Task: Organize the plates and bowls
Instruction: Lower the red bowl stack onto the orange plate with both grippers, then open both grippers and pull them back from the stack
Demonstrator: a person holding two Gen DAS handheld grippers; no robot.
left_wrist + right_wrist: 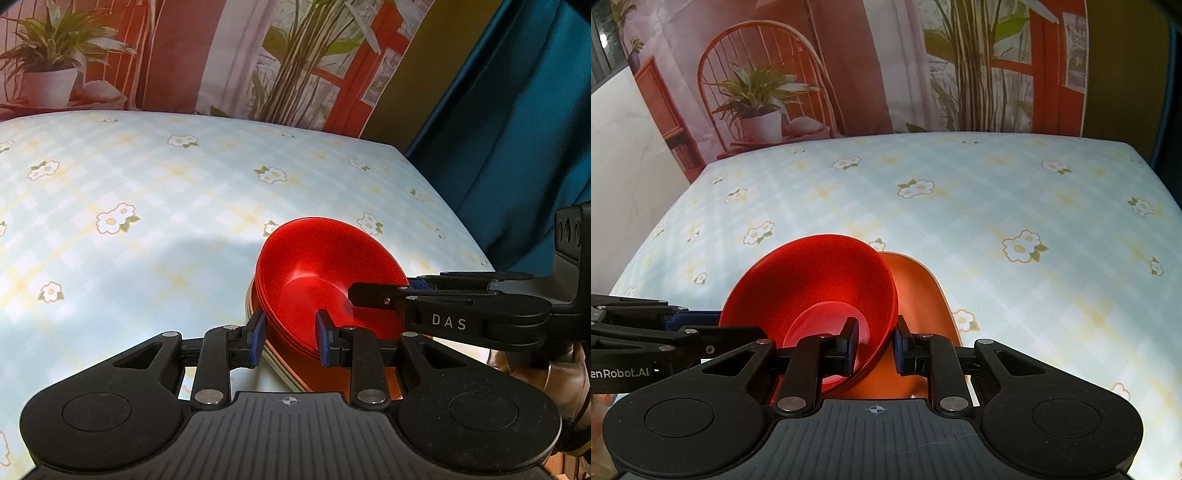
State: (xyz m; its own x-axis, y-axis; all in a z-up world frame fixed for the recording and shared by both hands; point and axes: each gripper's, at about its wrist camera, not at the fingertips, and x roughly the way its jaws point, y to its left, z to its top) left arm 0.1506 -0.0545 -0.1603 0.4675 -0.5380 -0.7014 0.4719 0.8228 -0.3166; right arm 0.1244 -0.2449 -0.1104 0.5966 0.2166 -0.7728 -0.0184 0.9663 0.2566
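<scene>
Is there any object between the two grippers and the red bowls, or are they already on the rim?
Nothing visible stands between. The left gripper and the right gripper each already straddle the rim of the stacked red bowls, which rest on the orange plate.

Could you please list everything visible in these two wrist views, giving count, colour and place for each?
Nested red plastic bowls: one stack, exact count unclear, red, tilted on the plates at the near side of the table.
Stacked orange plates: several, count unclear, orange, flat under the bowls.
Checked flower-print tablecloth: one, pale blue and yellow, covering the table.
Printed backdrop of chair, plants and window: one, red and pink, behind the table.
Teal curtain: one, teal, beyond the table's right edge.
Left gripper: one, black, jaws clamped on the bowls' near rim.
Right gripper: one, black, jaws clamped on the opposite rim.
</scene>
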